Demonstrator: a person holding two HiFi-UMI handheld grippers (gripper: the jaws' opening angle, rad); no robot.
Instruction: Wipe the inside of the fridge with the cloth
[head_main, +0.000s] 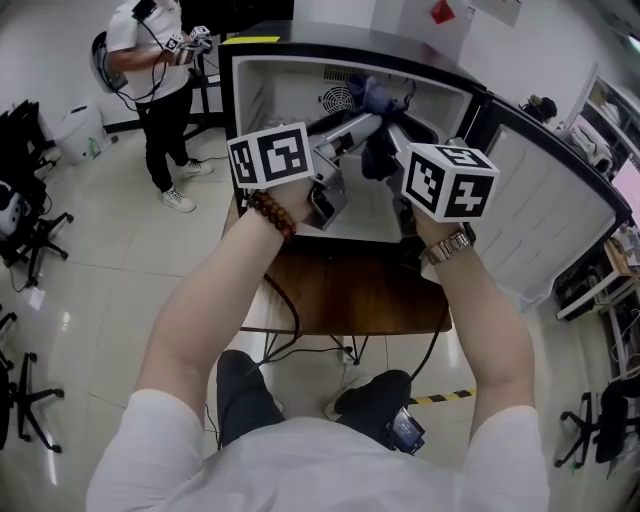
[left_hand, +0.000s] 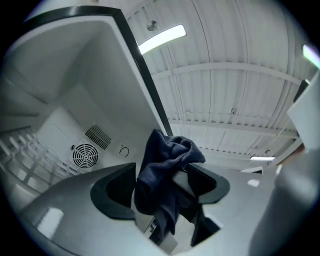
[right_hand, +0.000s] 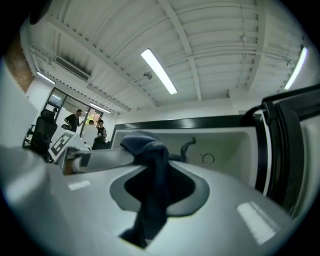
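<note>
- Dark blue cloth (head_main: 378, 150) hangs at the mouth of the fridge (head_main: 290, 85), at 12 o'clock from my two wrists. No wall is being wiped yet. I judge that the step in hand is getting the cloth ready in one gripper before the wiping.
- Left gripper (left_hand: 162, 186) comes in from 8 o'clock in the head view. Its fingers (left_hand: 112, 192) are spread wide. The cloth hangs in the gap between them, but the pads do not press on it. Whether the fabric brushes the finger at 3 o'clock, I cannot tell.
- Right gripper (right_hand: 157, 187) comes in from 4 o'clock. Its fingers (right_hand: 200, 190) are nearly together and pinch the cloth. One fold stands up at 12 o'clock above the jaws and the rest trails down at 6 o'clock.
- For the next move, I think the left gripper must draw clear. The right one should then carry the cloth deeper, toward the back wall with the round fan grille (left_hand: 84, 155), and press the loose fold flat on the white lining.
</note>
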